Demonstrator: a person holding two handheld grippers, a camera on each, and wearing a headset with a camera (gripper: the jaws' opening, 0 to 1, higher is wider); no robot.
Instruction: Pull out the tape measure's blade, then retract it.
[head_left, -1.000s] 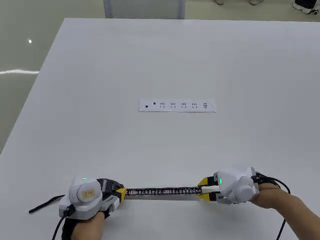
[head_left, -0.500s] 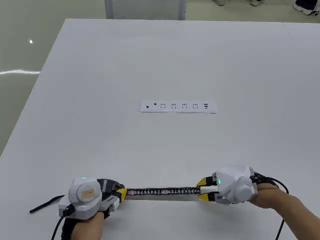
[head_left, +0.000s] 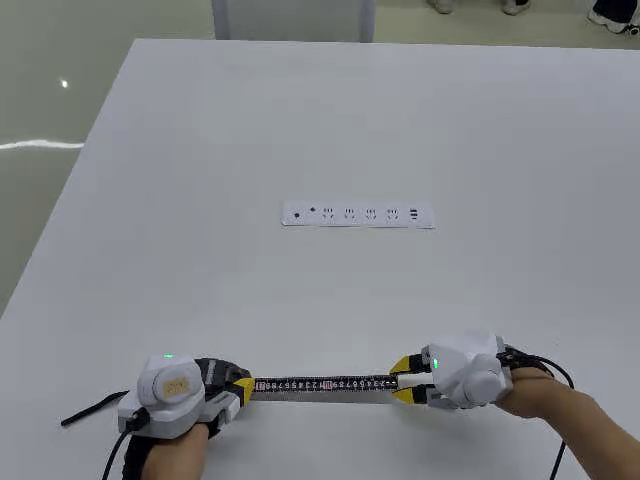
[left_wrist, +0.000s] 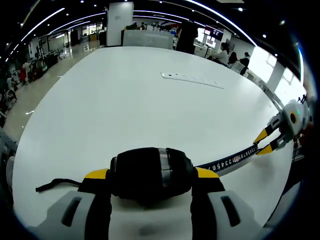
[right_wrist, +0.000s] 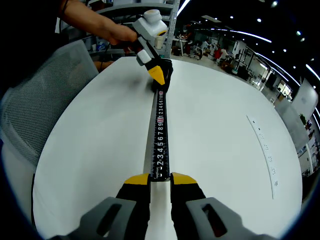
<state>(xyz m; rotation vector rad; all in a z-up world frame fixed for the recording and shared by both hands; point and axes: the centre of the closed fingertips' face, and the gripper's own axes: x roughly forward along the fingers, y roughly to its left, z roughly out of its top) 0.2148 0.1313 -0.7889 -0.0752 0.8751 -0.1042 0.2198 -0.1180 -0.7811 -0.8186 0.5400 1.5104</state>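
Observation:
The black tape measure case (left_wrist: 150, 172) sits between the yellow-tipped jaws of my left gripper (left_wrist: 151, 175), which is shut on it near the table's front edge. The numbered blade (head_left: 325, 383) runs flat along the white table (head_left: 330, 120) from the case (head_left: 218, 374) to my right gripper (head_left: 399, 373). In the right gripper view the right gripper (right_wrist: 160, 178) is shut on the blade's end, and the blade (right_wrist: 160, 130) stretches away to the left gripper (right_wrist: 159, 75). In the left gripper view the blade (left_wrist: 232, 161) leads off right to the right gripper (left_wrist: 263, 142).
A white power strip (head_left: 358, 214) lies across the middle of the table, well beyond the grippers. A black cable (head_left: 90, 408) trails left from the left gripper (head_left: 238, 385). A mesh chair (right_wrist: 45, 95) stands off the table's near side.
My right gripper has moved a little left toward the left gripper with the blade's end in it, so the exposed blade is slightly shorter. The left gripper has stayed put.

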